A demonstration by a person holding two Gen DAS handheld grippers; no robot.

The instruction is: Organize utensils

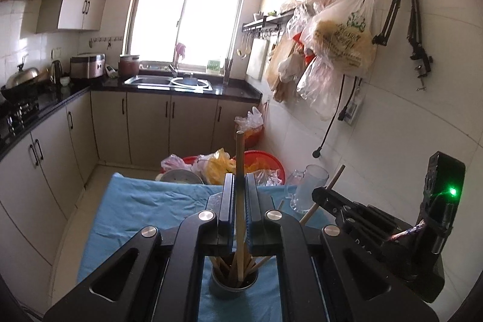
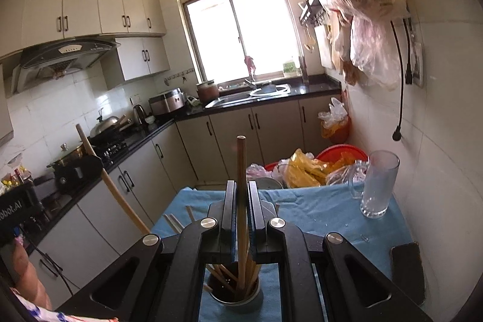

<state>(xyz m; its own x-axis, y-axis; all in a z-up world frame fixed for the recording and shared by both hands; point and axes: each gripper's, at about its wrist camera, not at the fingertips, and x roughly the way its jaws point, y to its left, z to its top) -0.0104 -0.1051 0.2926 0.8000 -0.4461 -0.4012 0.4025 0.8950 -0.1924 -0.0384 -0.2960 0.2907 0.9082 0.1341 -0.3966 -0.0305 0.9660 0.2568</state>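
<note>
- While each gripper is clenched on its own wooden chopstick, both hang above the same metal cup on the blue-clothed table [image 1: 145, 201].
- Left gripper [image 1: 240, 195]: jaws pressed onto an upright chopstick [image 1: 240, 159] whose top rises toward 12 o'clock past the fingertips and whose lower end reaches down into the utensil cup [image 1: 235, 282].
- That cup stands at 6 o'clock in the left wrist view, just under the jaws, with more chopsticks leaning inside it.
- Right gripper [image 2: 241, 201]: jaws likewise closed on a second chopstick [image 2: 241, 165], held upright, its lower end among the chopsticks in the cup at 6 o'clock.
- In the left wrist view the right gripper shows at 4 o'clock, its chopstick tilted.
- In the right wrist view the left gripper shows at 9 o'clock, with its chopstick slanting down toward the table.
- Loose chopsticks [image 2: 175, 221] lie on the cloth at about 9 o'clock of the right gripper's fingertips.
- A clear glass mug [image 2: 375, 186] stands upright on the table at 2 o'clock, near the wall.
- A dark phone [image 2: 407, 270] lies flat at 4 o'clock on the table's edge.
- Beyond the table, at 12 o'clock, sits a red basin [image 2: 347, 151] with plastic bags in it.
</note>
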